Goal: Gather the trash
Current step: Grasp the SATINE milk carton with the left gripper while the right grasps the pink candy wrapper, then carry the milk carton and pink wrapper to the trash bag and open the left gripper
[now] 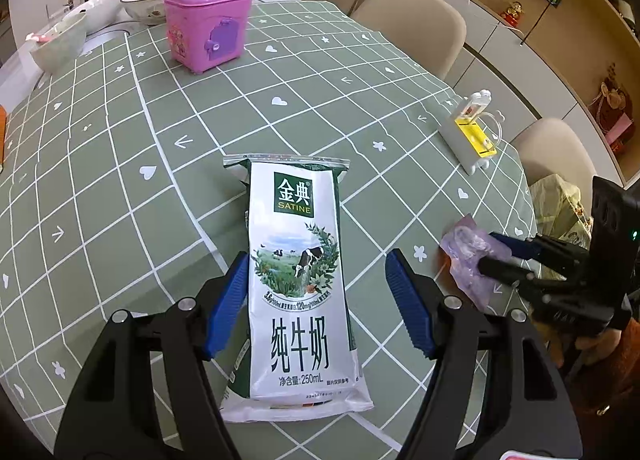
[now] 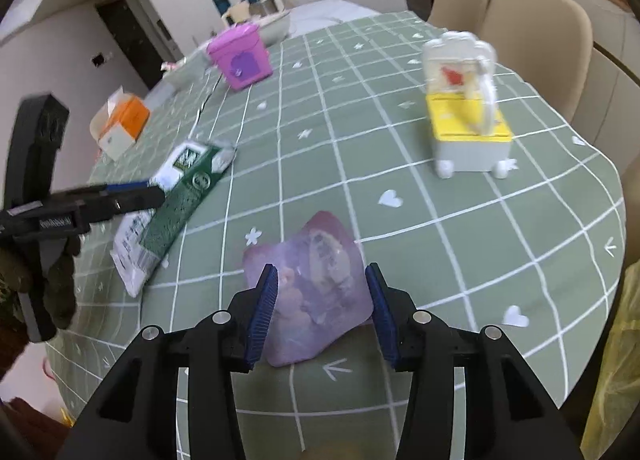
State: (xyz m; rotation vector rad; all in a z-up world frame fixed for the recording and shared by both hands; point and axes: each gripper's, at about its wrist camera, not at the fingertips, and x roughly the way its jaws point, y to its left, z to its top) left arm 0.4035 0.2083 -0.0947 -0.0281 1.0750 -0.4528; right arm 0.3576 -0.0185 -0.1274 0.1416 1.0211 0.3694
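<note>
A flattened white and green milk carton (image 1: 296,280) lies on the green checked tablecloth (image 1: 140,120), lengthwise between my left gripper's (image 1: 316,284) blue pads. The jaws stand open, with a gap on the carton's right side. In the right wrist view the same gripper (image 2: 156,189) hovers over the carton (image 2: 188,184) at the left. A crumpled purple wrapper (image 2: 316,300) lies near the table's edge, and my right gripper (image 2: 322,300) straddles it with open jaws. The left wrist view shows the right gripper (image 1: 486,250) over the wrapper (image 1: 464,244), held by a hand.
A pink toy box (image 1: 208,24) stands at the far side, with bowls (image 1: 148,4) and cups behind it. A white and yellow toy (image 1: 472,132) sits at the right. An orange box (image 2: 124,120) lies far left. Beige chairs (image 1: 412,24) ring the table; a yellowish bag (image 1: 560,200) hangs past its edge.
</note>
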